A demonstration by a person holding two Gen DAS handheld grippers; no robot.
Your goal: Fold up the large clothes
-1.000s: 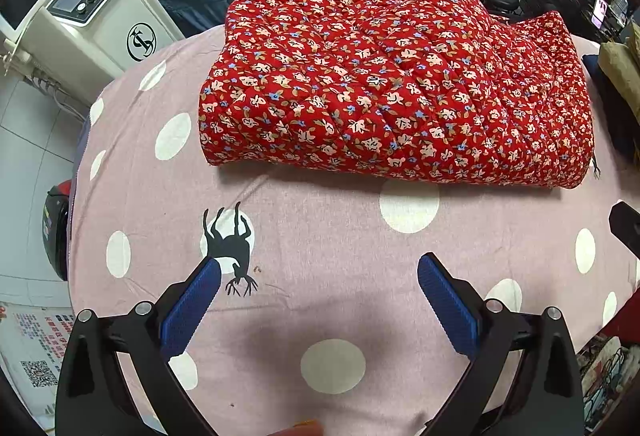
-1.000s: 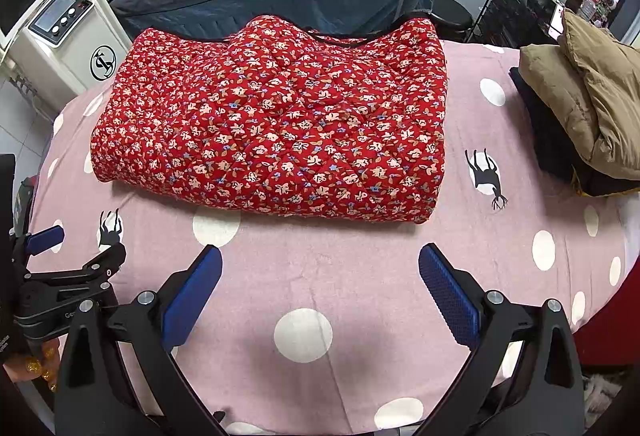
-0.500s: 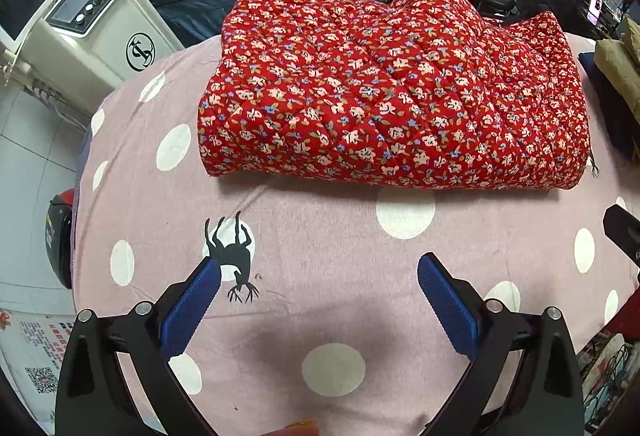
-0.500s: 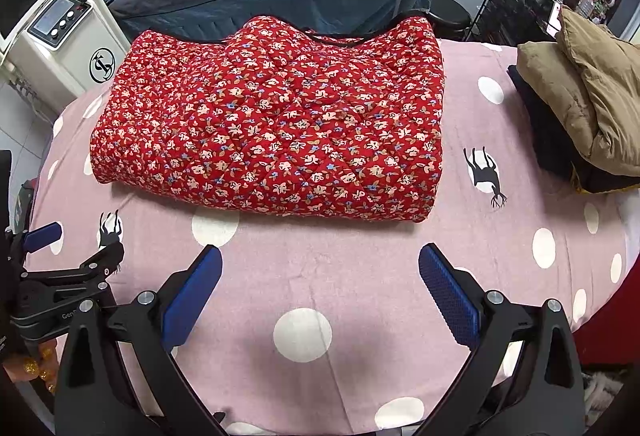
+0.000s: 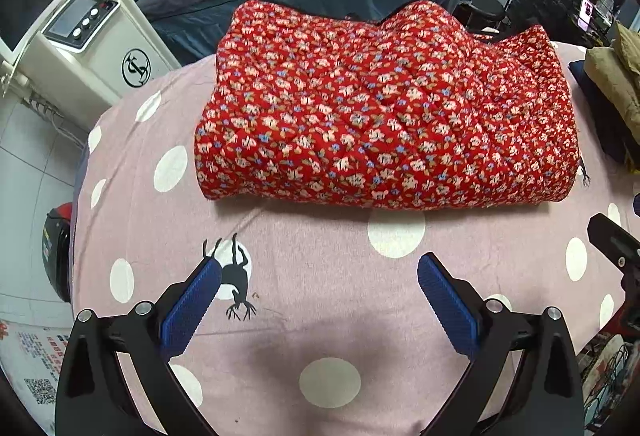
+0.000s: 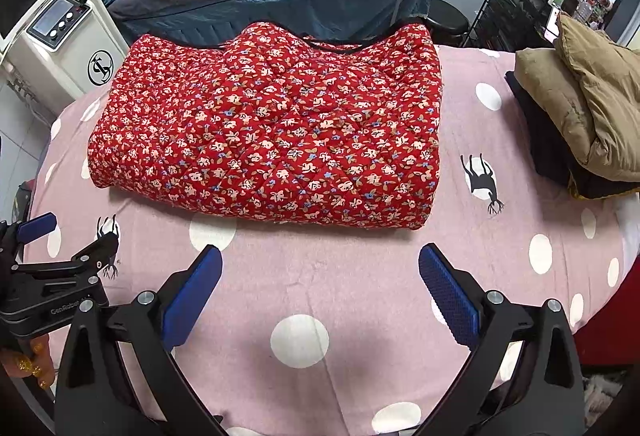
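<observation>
garment: red floral quilted coat [image 6: 272, 140] lies as a thick folded rectangle mid-table, toward the far edge
left hand-held gripper [image 5: 318, 290]: jaws spread wide, empty, over the near edge
right hand-held gripper [image 6: 320, 286]: same, wide apart, holding nothing
table [image 6: 520, 204]: pink polka-dot cover
progress: fold looks finished; maybe only stacking by the tan jacket [image 6: 588, 108] at the right edge

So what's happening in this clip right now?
A person holds a gripper in each hand over a pink polka-dot sheet. A red floral quilted garment lies on it, already folded into a thick rectangle. The left gripper and right gripper are both open, short of the bundle and touching nothing. A tan padded coat sits stacked on dark clothes at the right edge. The fold looks finished or paused.
</observation>
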